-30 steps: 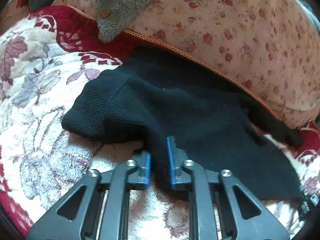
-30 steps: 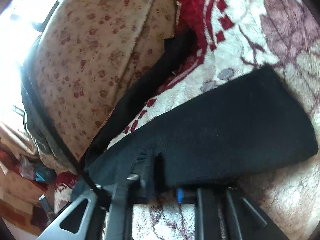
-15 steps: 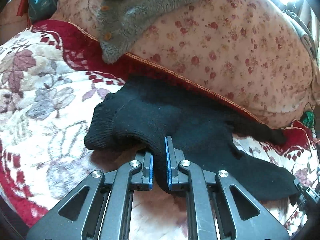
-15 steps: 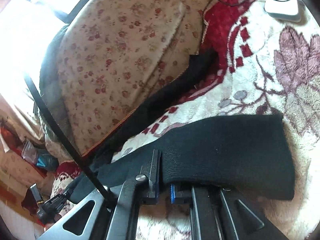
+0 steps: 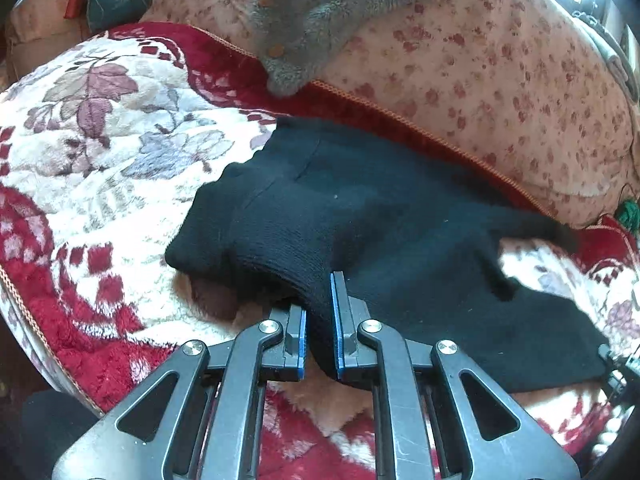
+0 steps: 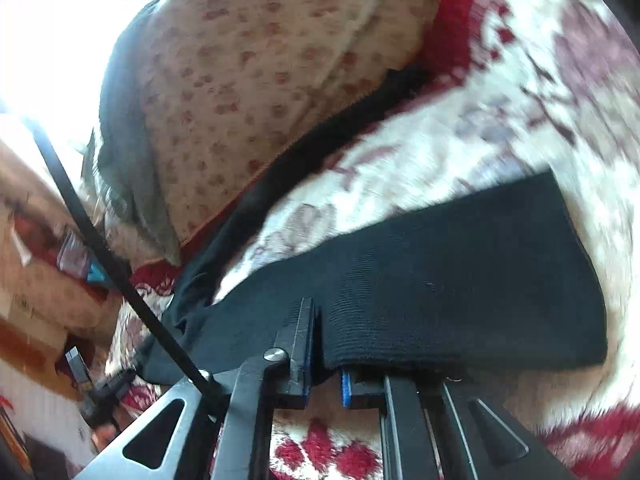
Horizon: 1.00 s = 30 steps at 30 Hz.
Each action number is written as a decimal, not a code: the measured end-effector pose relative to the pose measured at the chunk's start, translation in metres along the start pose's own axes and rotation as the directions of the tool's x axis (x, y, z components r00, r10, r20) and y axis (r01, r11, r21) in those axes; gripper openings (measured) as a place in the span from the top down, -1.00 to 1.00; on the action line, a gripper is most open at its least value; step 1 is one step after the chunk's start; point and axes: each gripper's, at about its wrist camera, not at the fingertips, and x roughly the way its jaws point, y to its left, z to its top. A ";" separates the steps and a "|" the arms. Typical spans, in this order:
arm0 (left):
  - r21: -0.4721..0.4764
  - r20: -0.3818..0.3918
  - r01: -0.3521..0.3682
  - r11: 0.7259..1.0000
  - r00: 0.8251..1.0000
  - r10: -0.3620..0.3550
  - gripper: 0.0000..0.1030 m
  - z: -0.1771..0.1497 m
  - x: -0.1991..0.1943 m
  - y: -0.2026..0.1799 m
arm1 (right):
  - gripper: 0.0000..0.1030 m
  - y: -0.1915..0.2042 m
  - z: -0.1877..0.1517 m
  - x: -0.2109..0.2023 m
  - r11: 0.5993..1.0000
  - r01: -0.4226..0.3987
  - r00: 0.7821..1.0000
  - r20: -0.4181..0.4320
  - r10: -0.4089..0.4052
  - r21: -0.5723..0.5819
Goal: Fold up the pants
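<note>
Clearly knit: black pants (image 5: 360, 220) lay on a plush floral blanket (image 5: 100, 152).
Left hand-held gripper (image 5: 319, 320) pinched a fold of the ribbed cloth; right hand-held gripper (image 6: 325, 364), its jaws just easing apart, still had the leg's edge between them. Beside them lay a flowered quilt (image 5: 500, 80) and grey fleece (image 5: 320, 20).

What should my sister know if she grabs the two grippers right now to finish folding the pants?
Left gripper: jaws shut on a bunched edge of the black pants.
Right gripper: pants fabric is between its jaws, which have just been opening.
Pants: spread on the floral blanket, one leg running along the flowered quilt; a grey fleece garment lies on the quilt.
Done: both edges picked up.
Left: fold over, lay flat, release.
</note>
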 end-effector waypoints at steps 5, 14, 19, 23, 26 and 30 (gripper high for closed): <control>-0.042 0.009 0.005 0.999 1.000 -0.004 0.62 0.001 -0.003 0.012 | 0.49 -0.031 0.007 -0.016 0.992 0.024 0.999 0.027 -0.028 0.125; -0.131 0.026 -0.070 0.989 0.997 0.074 0.48 0.014 -0.014 0.053 | 0.60 -0.045 0.028 -0.039 0.983 0.138 0.980 0.125 -0.152 0.117; -0.157 -0.038 -0.158 0.975 0.987 0.154 0.48 0.014 0.005 0.065 | 0.62 -0.043 0.030 -0.041 0.955 0.287 0.948 0.123 -0.294 0.071; -0.166 -0.072 -0.149 0.975 0.988 0.138 0.48 0.010 0.011 0.073 | 0.62 -0.057 0.028 -0.048 0.948 0.283 0.945 0.125 -0.302 0.148; -0.180 -0.060 -0.158 0.971 0.987 0.150 0.49 0.012 0.004 0.078 | 0.59 -0.053 0.032 -0.055 0.931 0.337 0.926 0.130 -0.355 0.142; -0.201 -0.054 -0.175 0.964 0.984 0.167 0.49 0.013 -0.004 0.090 | 0.54 -0.046 0.037 -0.065 0.943 0.301 0.933 0.159 -0.322 0.142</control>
